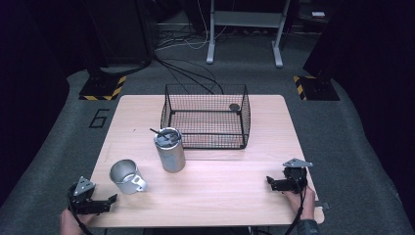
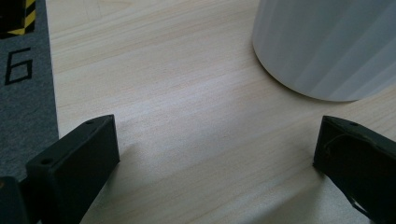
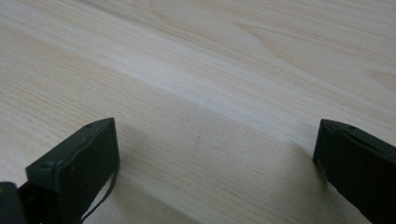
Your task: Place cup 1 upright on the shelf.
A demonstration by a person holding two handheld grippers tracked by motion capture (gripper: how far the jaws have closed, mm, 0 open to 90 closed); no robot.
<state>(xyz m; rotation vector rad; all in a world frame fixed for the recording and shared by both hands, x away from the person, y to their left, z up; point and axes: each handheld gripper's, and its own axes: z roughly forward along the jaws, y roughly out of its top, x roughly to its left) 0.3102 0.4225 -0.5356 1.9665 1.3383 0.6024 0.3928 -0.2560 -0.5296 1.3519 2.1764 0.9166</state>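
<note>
A steel mug point(image 1: 126, 176) with a handle stands at the table's front left. Its pale ribbed wall, the mug point(image 2: 327, 46), fills the upper right of the left gripper view. A taller steel tumbler point(image 1: 170, 149) with a lid and straw stands near the middle, just in front of a black wire basket point(image 1: 205, 117). My left gripper point(image 1: 110, 200) rests at the front left corner, open and empty, a short way below the mug. My right gripper point(image 1: 270, 183) sits at the front right, open, over bare wood. In each gripper view the jaws stand wide apart with nothing between them.
A small dark round object point(image 1: 234, 106) lies inside the basket at its far right. The wooden table point(image 1: 220, 191) has bare space across its front middle. Grey carpet, cables and stand legs lie beyond; a "6" marking point(image 1: 99, 118) is on the floor left.
</note>
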